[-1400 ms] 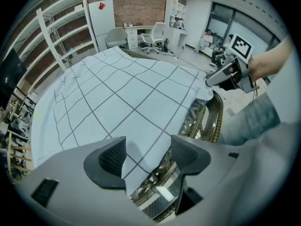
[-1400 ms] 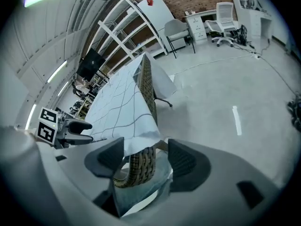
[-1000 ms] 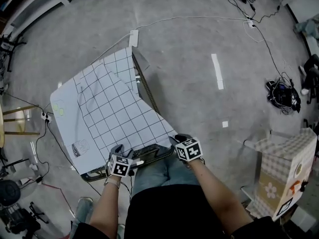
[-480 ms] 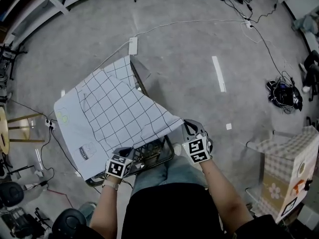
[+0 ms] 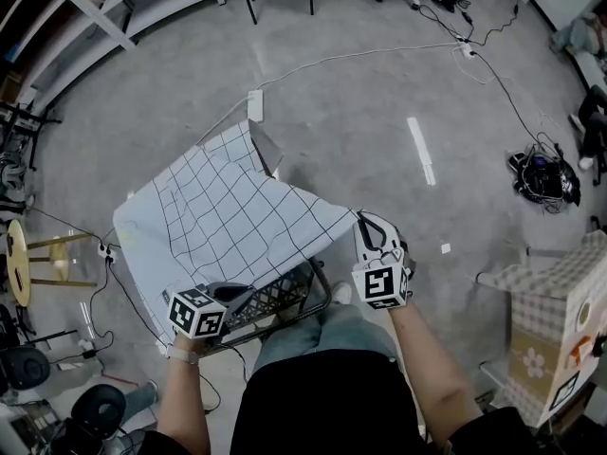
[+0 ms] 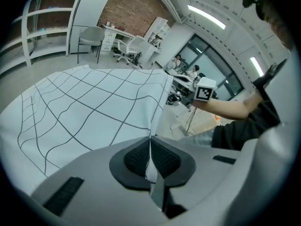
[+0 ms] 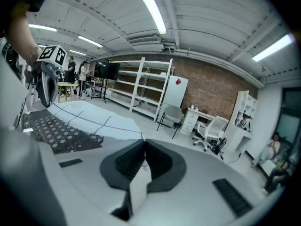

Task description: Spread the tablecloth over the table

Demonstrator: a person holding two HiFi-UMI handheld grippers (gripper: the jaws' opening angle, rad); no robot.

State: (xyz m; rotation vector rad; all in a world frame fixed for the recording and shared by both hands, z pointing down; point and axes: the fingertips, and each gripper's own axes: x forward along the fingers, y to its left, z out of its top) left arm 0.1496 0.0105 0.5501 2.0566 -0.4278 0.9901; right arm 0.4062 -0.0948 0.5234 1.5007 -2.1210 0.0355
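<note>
The left gripper [image 5: 237, 291] is pressed shut on the near left edge of the tablecloth [image 5: 228, 216]; in the left gripper view a thin fold of white fabric is seen pinched between the ribbed black pads of the left gripper [image 6: 150, 147]. The right gripper [image 5: 360, 220] is likewise closed on the near right corner, and in the right gripper view a strip of cloth is clamped in the right gripper [image 7: 144, 150] and hangs below its pads. The tablecloth is thin, white and soft, printed with a grid of fine dark lines. Its near edge is held up between the two grippers, above the table [image 5: 285, 295], while its far part is draped over the table's far side. Beneath the raised edge, the table's black perforated metal top and rounded rim are exposed. Open grey concrete floor [image 5: 360, 112] is seen beyond and to the right of the table. A power strip [image 5: 254, 104] and cables [image 5: 379, 50] lie near the far corner, and a wooden stool [image 5: 19, 263] stands to the left.
</note>
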